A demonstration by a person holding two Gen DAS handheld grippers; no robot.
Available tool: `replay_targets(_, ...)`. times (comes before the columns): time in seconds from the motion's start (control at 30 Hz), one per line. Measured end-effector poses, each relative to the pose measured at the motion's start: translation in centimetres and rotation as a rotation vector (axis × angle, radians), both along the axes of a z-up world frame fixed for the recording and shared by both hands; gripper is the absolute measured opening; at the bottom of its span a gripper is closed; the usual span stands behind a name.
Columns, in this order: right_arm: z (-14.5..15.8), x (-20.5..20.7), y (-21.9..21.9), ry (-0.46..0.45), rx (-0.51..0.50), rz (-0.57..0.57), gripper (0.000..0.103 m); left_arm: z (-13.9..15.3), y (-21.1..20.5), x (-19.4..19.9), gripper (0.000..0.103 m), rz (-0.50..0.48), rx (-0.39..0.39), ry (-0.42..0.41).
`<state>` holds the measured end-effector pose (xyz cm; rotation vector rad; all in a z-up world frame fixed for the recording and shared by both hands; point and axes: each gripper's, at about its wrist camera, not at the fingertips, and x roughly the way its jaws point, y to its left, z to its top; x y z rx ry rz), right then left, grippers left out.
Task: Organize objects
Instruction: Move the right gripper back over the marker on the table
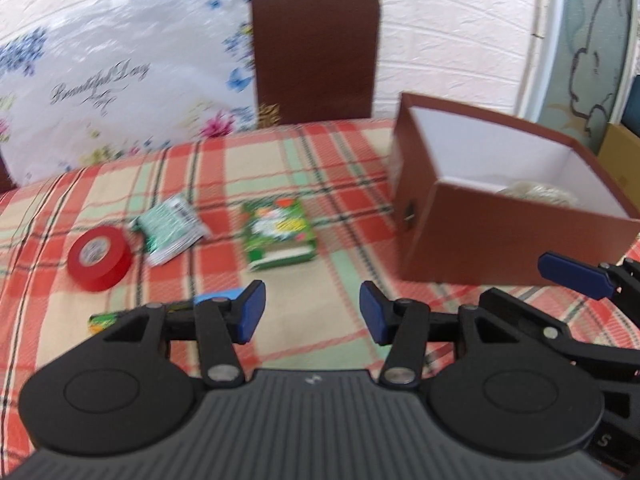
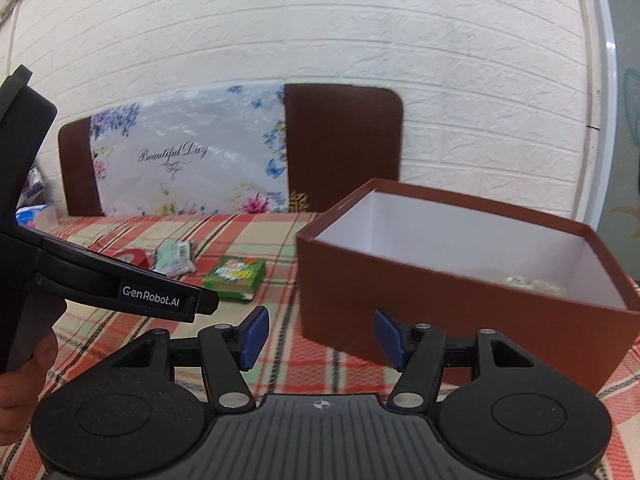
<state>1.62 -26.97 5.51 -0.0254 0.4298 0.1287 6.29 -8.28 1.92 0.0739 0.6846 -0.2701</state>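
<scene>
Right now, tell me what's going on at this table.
A person holds two grippers over a plaid tablecloth, tidying loose things. Both the left gripper and right gripper are open and empty. A red tape roll, a green packet and a green box lie on the cloth beside an open brown box, which already holds something pale.

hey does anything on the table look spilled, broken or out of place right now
Nothing looks spilled or broken. The red tape roll, green sachet and green carton lie loose on the plaid cloth outside the open brown box, simply not yet put away.
</scene>
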Motion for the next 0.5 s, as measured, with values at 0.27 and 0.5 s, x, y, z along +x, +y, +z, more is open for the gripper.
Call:
replay_targets(0.27,-2.0,0.6,3.3,0.084,-0.021,0.075,0.059,-2.1,3.8,0.3,0.055,0.091,0.014,0.05)
replay_targets(0.5,-3.1,0.8,5.6,0.137,-0.054,0.147,0.059,-3.5,7.3,0.1,0.056,0.166,-0.011,0.087)
